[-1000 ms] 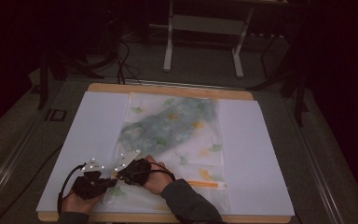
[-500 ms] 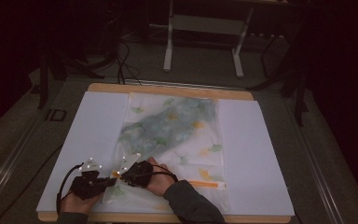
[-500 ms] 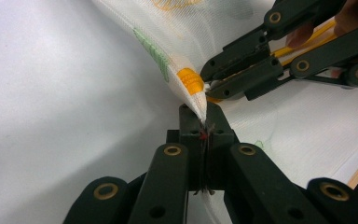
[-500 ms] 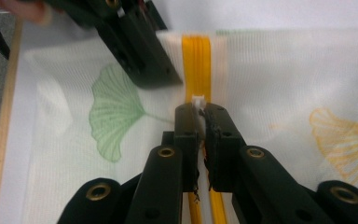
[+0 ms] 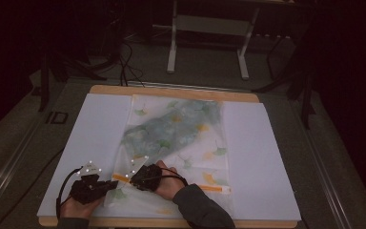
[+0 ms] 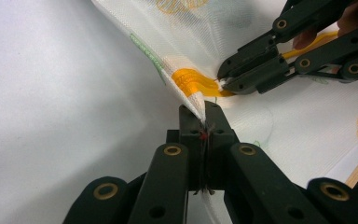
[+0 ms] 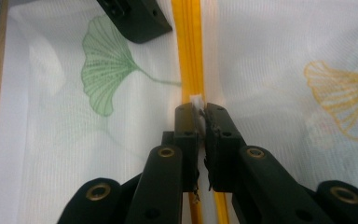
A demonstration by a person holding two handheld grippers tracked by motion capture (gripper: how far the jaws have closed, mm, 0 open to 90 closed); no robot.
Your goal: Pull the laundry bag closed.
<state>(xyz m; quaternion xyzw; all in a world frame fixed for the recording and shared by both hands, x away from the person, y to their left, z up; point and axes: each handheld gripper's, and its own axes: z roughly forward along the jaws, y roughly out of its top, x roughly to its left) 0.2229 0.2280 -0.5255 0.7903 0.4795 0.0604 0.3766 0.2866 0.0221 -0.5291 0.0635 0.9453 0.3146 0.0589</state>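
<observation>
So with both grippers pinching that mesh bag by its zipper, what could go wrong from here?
The left gripper clamps only the very corner of the mesh bag, so the thin fabric could slip out or snag if pulled hard. The right gripper pinches a small white zipper pull on the yellow zipper right at its tips; it may lose it. The bag lies loose on the white table cover, so a tug could drag it along.

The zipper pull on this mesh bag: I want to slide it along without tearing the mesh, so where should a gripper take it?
Pinch the small white zipper pull from above the yellow zipper, as the right gripper does, while the left gripper clamps the mesh bag corner.
</observation>
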